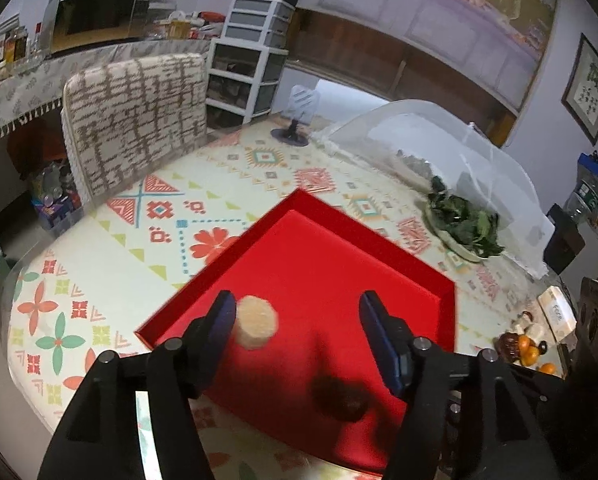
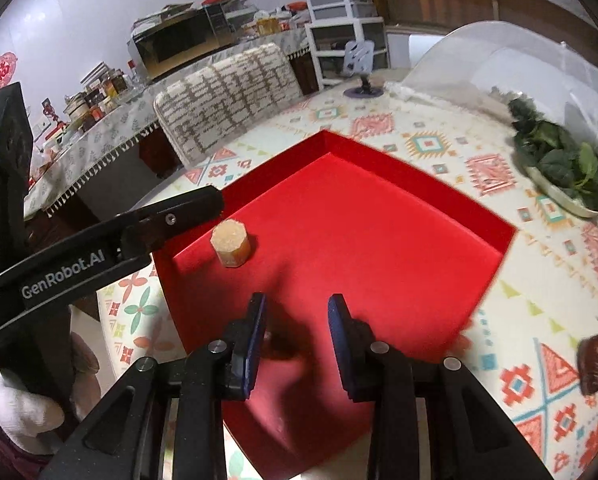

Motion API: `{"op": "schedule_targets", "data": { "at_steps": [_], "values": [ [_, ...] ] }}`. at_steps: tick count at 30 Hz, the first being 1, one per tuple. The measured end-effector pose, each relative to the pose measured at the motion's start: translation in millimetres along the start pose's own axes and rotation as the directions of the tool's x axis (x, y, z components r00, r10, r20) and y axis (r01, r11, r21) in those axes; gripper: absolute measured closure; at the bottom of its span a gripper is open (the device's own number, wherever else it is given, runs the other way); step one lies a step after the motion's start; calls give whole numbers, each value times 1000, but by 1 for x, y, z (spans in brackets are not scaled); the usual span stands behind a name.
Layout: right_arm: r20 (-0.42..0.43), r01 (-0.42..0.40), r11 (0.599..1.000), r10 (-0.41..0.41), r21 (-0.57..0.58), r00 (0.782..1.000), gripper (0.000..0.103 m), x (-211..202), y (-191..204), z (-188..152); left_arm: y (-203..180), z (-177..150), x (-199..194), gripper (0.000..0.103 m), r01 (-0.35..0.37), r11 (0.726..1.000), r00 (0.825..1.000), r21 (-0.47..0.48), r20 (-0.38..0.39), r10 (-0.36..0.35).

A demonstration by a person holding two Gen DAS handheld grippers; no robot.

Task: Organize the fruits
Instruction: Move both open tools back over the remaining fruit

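Over the near half of the red tray point(image 1: 363, 216), both grippers hang nose-down, tilted toward its floor. The left gripper point(image 1: 298, 300) stands open. A pale, faceted fruit chunk point(image 1: 256, 322) sits upright on the tray floor just inside its left pad, at about nine o'clock in the tray, and nothing pinches it. I judge it has been parked there to start a tidy group. The right gripper point(image 2: 297, 300) has its jaws drawn narrow at the tray's six o'clock edge. A dark round fruit point(image 1: 341, 398) shows blurred between them. I cannot tell whether the pads press on it or it already rests on the floor. Small oranges point(image 1: 533, 354) wait at four o'clock on the patterned tablecloth point(image 1: 119, 260), outside the tray, probably next to be gathered.
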State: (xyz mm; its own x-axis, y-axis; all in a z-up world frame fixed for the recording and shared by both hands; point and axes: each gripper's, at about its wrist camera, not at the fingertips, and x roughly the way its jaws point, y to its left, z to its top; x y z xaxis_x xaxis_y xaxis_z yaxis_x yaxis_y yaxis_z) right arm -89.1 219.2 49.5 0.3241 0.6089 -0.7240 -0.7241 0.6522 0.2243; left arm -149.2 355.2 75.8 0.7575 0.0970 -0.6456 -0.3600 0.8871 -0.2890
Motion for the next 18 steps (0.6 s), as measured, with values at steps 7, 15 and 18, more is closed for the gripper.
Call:
{"op": "schedule_targets", "data": {
  "at_steps": [7,15,18],
  "values": [
    [68,28,997,-33,75,997,67,-49,-38,-17,-47,-9,-14,32,58,997,998,55,-1,-58],
    [130,148,961,-182,234,975,66,-132,-130,-65,-116,-30,-14,29,145,978,989,153,-49,-139],
    [134,212,919,-268,332,954,66,-166,-179,-89,-139,-39,-7,29,174,968,984,179,-77,-163]
  ]
}}
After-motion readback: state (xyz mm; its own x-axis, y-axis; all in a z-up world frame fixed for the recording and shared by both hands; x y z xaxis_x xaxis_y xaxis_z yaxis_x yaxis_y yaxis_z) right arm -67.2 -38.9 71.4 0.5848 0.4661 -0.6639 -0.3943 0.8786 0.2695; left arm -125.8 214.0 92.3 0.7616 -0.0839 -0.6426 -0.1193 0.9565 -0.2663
